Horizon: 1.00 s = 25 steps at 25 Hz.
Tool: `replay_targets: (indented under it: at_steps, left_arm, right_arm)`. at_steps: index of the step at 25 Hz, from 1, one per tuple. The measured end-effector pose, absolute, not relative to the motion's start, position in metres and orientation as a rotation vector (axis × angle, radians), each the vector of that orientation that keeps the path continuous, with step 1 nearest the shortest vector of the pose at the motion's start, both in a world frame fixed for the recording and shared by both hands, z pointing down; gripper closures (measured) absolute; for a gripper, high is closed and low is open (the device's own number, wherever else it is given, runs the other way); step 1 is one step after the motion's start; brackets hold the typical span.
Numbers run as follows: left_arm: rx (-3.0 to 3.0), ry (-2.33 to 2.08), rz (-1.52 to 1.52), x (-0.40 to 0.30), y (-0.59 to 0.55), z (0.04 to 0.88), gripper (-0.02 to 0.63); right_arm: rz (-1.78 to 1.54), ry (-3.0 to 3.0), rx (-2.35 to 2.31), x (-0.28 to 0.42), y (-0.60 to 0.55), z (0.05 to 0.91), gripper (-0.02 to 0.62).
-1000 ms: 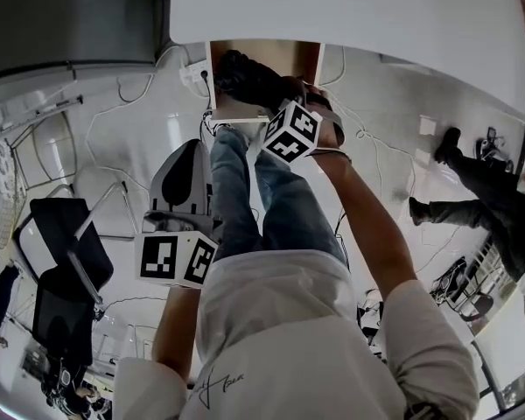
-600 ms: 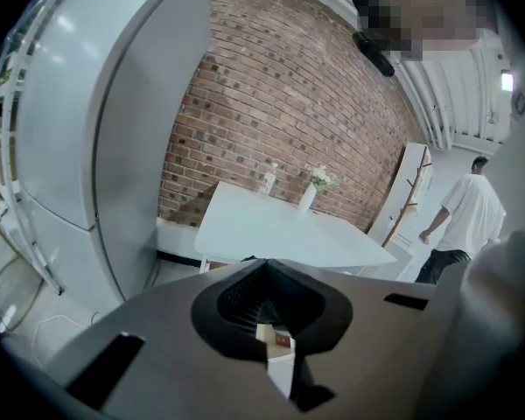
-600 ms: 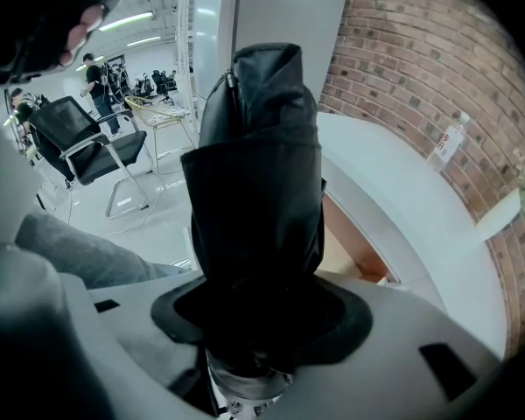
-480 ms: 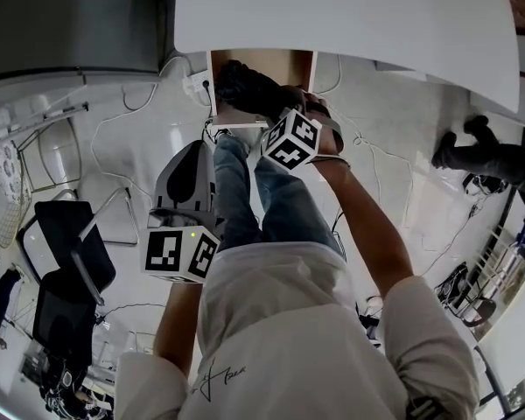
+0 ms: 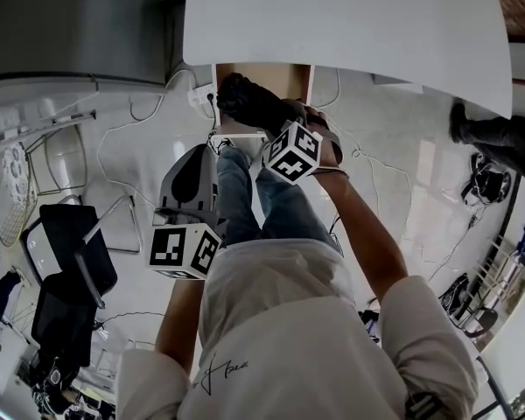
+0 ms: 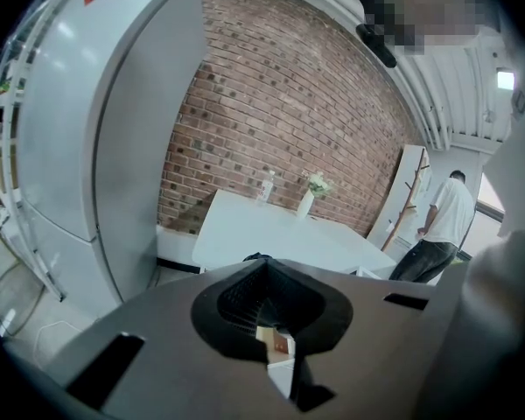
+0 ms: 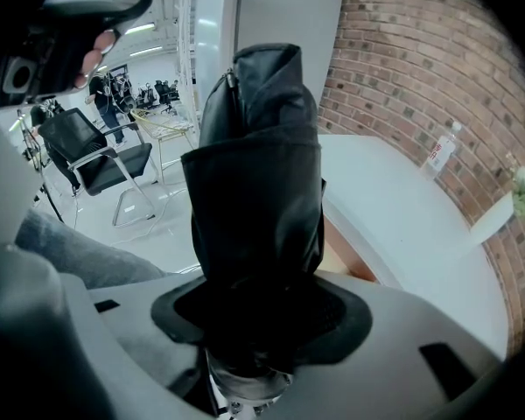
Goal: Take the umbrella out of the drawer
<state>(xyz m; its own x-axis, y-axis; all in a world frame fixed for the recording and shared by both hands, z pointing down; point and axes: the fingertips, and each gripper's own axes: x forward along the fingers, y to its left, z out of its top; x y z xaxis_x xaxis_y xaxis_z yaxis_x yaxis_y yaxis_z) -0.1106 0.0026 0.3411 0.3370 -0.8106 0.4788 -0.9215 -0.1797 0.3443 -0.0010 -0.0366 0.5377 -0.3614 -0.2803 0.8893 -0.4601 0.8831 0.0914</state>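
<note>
Right gripper (image 7: 261, 322): fingers (image 7: 339, 315) clamped on one end of the black sleeved umbrella (image 7: 258, 173); the rest juts out past the fingertips. In the head view the umbrella overlaps the open drawer (image 5: 289, 75) under the white worktop (image 5: 350, 16). Left gripper (image 6: 267, 313): fingers together, nothing between, apart from the umbrella.
</note>
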Motion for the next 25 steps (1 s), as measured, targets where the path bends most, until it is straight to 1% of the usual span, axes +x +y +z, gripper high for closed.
replay_targets:
  at_steps: [25]
  left_arm:
    - [2.045,-1.51,0.236,-0.1,0.01,0.313,0.589]
  right_arm:
    - [0.261,-2.086,0.657,0.032,-0.028,0.447,0.349]
